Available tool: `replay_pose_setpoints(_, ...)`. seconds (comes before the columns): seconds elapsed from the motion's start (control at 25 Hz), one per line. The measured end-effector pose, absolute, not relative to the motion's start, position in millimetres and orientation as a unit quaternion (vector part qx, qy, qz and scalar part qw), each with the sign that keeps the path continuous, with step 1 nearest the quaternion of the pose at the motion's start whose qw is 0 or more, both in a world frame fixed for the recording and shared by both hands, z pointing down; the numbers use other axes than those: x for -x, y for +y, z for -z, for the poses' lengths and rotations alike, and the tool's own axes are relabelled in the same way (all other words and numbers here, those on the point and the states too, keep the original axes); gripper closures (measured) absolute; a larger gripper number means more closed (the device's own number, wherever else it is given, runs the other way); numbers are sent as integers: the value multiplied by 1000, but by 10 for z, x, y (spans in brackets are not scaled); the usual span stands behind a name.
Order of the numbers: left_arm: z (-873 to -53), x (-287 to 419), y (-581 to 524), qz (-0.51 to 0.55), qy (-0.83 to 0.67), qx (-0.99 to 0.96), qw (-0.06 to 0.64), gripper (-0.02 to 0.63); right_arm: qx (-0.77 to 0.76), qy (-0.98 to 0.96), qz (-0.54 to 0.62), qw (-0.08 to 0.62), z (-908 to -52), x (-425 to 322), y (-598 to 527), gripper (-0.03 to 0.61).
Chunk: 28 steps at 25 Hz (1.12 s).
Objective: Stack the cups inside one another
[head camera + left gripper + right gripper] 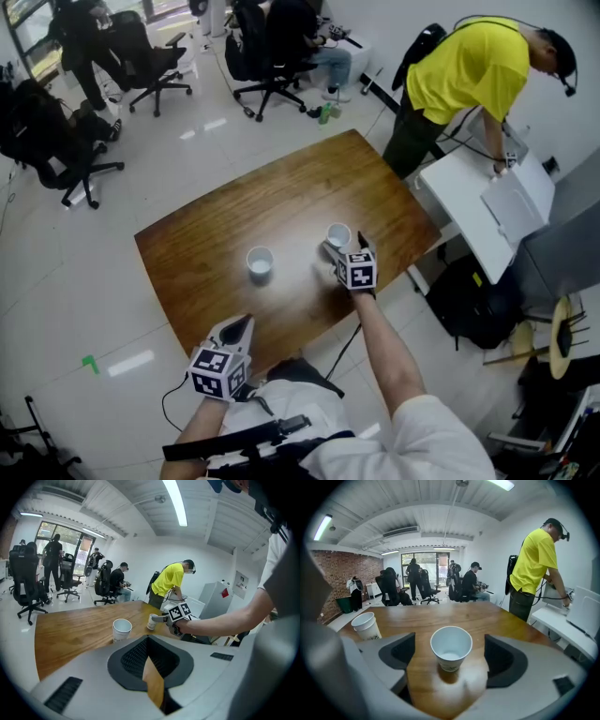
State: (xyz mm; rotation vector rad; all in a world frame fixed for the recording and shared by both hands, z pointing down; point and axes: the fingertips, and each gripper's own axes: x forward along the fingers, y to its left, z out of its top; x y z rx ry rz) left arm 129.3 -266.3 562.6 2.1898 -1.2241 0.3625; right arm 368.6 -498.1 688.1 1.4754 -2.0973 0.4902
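Observation:
Two white paper cups stand on the wooden table (206, 234). The right cup (337, 234) (451, 648) stands upright between the jaws of my right gripper (345, 247) (449, 645), which is open, with its pads clear of the cup on both sides. The left cup (260, 262) (365, 624) (122, 629) stands apart to the left and shows a double rim in the right gripper view. At the table's near edge my left gripper (241, 325) (147, 639) hangs shut and empty, well short of the left cup.
A person in a yellow shirt (469, 75) leans over a white desk (459, 178) just past the table's right corner. Black office chairs (75, 159) and seated people fill the far floor. A black bag (469, 300) lies by the table's right edge.

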Motion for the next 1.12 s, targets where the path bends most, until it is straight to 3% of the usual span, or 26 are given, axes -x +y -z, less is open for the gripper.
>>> replay_pose_setpoints(0.28, -5677, -1274, -2713, -138, -476, -813, 305, 620, -530, -778, -182, 285, -6978, -3650, -5112, 94)
replay_pose_setpoints(0.36, -5685, -1245, -2717, -137, -480, -810, 307, 620, -525, -779, -184, 287, -7004, -3627, -5135, 135)
replay_pose_setpoints(0.76, -5687, -1163, -2699, -134, -493, -801, 313, 620, -522, -778, -186, 297, -7053, -3575, -5163, 175)
replay_pose_setpoints(0.88, -5686, -1144, -2696, -132, -494, -800, 315, 620, -525, -774, -183, 303, -7047, -3575, -5163, 221)
replay_pose_setpoints(1.12, -5670, -1125, -2678, -127, -495, -800, 314, 620, -527, -778, -182, 290, -6939, -3546, -5122, 224)
